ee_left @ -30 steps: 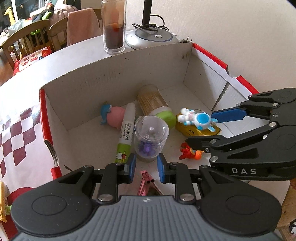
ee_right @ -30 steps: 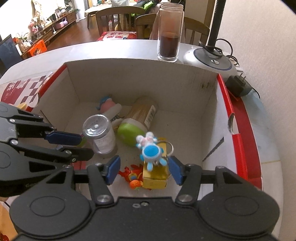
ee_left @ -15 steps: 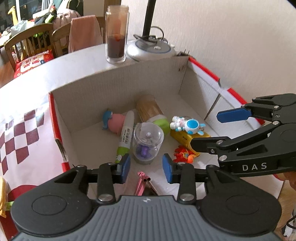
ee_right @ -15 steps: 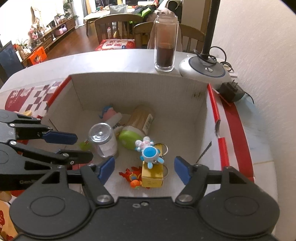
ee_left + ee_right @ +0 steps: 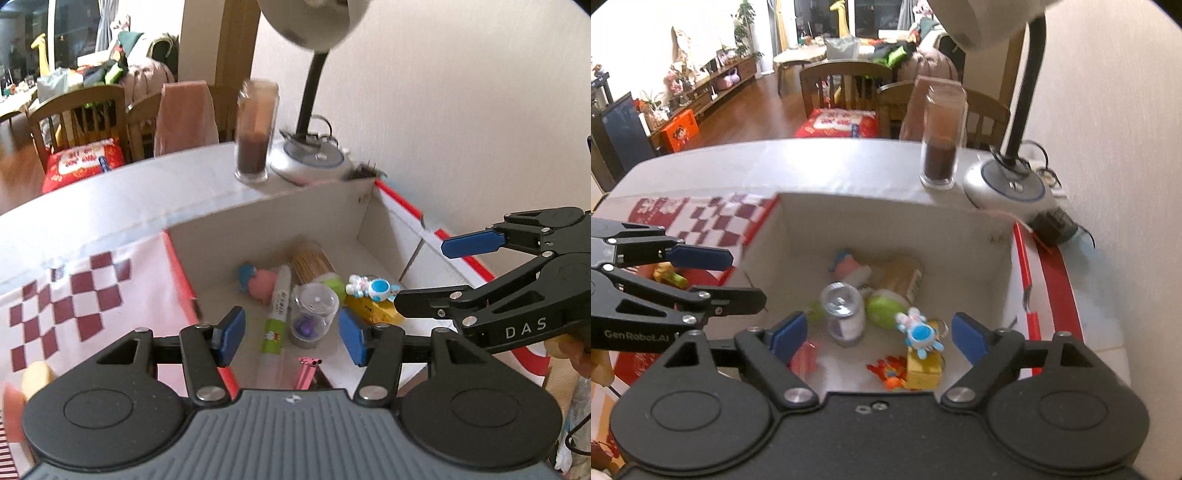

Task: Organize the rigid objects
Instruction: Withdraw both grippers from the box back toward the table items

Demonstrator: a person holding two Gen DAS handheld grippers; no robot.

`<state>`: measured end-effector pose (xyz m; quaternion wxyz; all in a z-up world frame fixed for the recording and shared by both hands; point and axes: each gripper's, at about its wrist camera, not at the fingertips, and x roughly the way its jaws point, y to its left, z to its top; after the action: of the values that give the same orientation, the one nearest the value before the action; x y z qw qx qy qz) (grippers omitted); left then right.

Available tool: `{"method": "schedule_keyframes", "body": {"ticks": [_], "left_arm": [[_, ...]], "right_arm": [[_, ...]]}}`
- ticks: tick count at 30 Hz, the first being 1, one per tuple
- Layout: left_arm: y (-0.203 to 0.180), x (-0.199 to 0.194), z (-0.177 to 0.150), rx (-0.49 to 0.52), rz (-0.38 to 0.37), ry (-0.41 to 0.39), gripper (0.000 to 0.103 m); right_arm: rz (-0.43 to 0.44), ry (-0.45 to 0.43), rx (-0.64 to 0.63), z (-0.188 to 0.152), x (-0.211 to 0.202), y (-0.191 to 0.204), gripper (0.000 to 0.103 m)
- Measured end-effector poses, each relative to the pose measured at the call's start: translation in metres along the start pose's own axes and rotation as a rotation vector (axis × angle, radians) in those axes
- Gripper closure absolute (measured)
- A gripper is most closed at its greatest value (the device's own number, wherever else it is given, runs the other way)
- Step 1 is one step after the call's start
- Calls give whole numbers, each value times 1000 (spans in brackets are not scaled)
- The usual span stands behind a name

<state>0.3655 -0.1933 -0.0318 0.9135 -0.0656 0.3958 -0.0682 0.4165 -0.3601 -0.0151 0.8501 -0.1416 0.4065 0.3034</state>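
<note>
**A:** What are your jaws doing?

**B:** My left gripper [image 5: 290, 334] and my right gripper [image 5: 877, 338] both hang above the cardboard box [image 5: 886, 216], jaws opening, nothing between the pads. Both empty.

**A:** And the things to organize?

**B:** All down on the box floor. Nearest me, a pink clip-like piece [image 5: 308, 369], half cut off by my own body. Then the clear capsule [image 5: 314, 314] standing upright, the marker [image 5: 277, 314] lying just beside it, and the yellow block [image 5: 923, 363] with the blue-and-white figure [image 5: 919, 332] resting on top. An orange toy [image 5: 888, 371] lies beside the block. Farther back, the toothpick jar [image 5: 312, 264] with a green cap lies on its side, and the pink toy [image 5: 258, 282] is near the far wall.

**A:** How would they handle?

**B:** Light, stiff plastic, I judge. The capsule looks slick and round; I'd take it across its sides, low. The marker would roll, so mid-barrel.

**A:** Anything unclear?

**B:** The orange toy's shape is blurred. Beyond the box, a glass jar [image 5: 942, 147] and lamp base [image 5: 1008, 184] stand on the worktop.
</note>
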Motion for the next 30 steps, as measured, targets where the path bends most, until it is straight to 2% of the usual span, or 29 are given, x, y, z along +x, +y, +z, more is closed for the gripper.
{"method": "schedule_keyframes", "body": {"ticks": [3, 8, 11, 14, 22, 25, 30], "left_arm": [[11, -21, -3, -9, 3, -43, 36], [34, -52, -12, -20, 15, -87, 36], [50, -69, -19, -30, 26, -104, 35], [67, -87, -28, -42, 47, -122, 27], [121, -126, -53, -56, 94, -154, 27], [145, -139, -63, -67, 125, -168, 21], [185, -150, -78, -100, 166, -174, 21]], "right_arm": [[6, -27, -8, 5, -10, 14, 9], [18, -61, -23, 9, -20, 43, 1], [26, -69, -29, 11, -22, 61, 1], [35, -75, -34, 12, -23, 83, 0], [62, -88, -42, 12, -19, 138, 0], [72, -90, -36, 10, -17, 157, 0], [84, -91, -15, 10, -9, 184, 0]]}}
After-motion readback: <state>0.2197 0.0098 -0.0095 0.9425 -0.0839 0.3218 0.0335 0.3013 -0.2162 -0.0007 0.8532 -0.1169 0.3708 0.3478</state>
